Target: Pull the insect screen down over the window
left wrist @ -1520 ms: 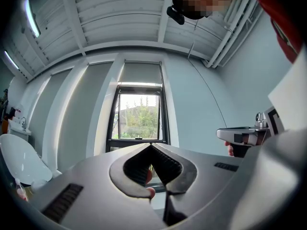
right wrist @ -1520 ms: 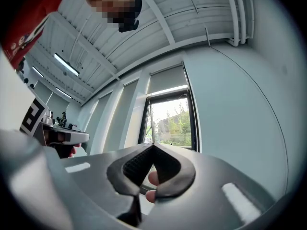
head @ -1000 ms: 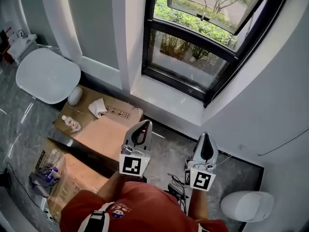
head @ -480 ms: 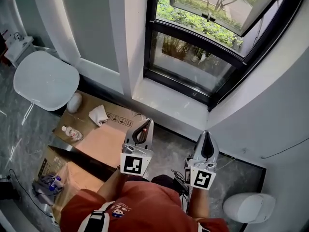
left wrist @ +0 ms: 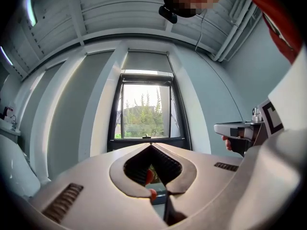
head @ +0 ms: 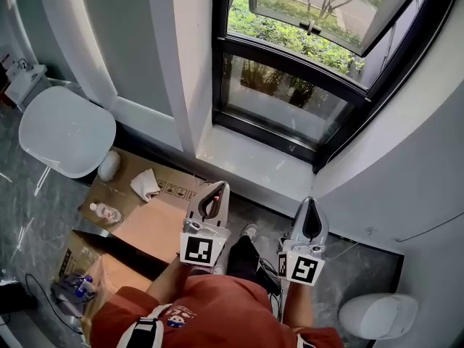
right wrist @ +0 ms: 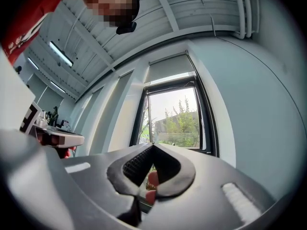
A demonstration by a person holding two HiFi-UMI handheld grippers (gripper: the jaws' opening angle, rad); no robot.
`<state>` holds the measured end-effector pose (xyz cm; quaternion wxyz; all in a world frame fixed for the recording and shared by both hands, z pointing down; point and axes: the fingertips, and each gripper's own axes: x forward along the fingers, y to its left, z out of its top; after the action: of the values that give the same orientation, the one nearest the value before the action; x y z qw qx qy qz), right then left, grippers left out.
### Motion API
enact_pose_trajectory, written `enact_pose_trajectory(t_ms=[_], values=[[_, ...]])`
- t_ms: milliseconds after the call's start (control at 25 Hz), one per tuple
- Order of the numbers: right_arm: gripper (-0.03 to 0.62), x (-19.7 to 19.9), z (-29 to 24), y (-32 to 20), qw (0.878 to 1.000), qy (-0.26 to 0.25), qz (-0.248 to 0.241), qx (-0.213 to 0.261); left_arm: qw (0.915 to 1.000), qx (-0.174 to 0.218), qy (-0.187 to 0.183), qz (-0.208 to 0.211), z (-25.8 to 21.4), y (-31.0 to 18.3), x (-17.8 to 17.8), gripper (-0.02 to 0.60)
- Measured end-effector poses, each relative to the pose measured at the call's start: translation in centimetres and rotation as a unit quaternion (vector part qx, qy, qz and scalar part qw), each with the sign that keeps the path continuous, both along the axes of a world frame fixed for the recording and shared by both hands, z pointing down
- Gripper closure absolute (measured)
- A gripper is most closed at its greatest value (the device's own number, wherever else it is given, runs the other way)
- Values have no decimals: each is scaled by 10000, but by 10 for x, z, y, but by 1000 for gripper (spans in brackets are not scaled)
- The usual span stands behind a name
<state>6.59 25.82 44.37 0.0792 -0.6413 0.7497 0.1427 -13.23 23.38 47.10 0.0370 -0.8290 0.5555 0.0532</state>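
The black-framed window point(head: 290, 85) fills the top of the head view, its upper sash tilted outwards over green shrubs. Both gripper views look up at the window point(left wrist: 146, 111) point(right wrist: 175, 121), with a grey panel point(left wrist: 146, 61) just above its frame. No screen covers the glass. My left gripper point(head: 217, 185) and right gripper point(head: 307, 201) are held side by side in front of my chest, a little short of the white sill point(head: 254, 162). Each is shut with nothing between its jaws, as the left gripper point(left wrist: 151, 145) and right gripper point(right wrist: 152, 145) show in their own views.
Flattened cardboard boxes point(head: 152, 212) lie on the floor at the left with a water bottle point(head: 105, 211) and a crumpled cloth point(head: 145, 183). A white rounded seat point(head: 65, 129) stands beyond them. A white fixture point(head: 373, 314) sits at the bottom right. White walls flank the window.
The view has drawn closer to the window and the floor items have slid left. A shoe now shows between the grippers. Both grippers stay shut and level.
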Motion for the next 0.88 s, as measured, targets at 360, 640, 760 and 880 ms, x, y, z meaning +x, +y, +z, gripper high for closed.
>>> enact_pose_trajectory(t_ms=[360, 640, 760, 880], values=[[585, 28, -6, -80, 10000, -72, -13, 25, 9999, 52, -119, 50, -11, -81, 29, 577], [585, 69, -12, -149, 9999, -151, 1, 23, 9999, 63, -140, 14, -23, -150, 67, 577], [585, 89, -12, -177, 9997, -262, 33, 12, 9996, 125, -265, -23, -26, -178, 85, 577], [585, 107, -10, -204, 9994, -353, 41, -3, 9994, 165, -278, -84, -31, -205, 100, 577]])
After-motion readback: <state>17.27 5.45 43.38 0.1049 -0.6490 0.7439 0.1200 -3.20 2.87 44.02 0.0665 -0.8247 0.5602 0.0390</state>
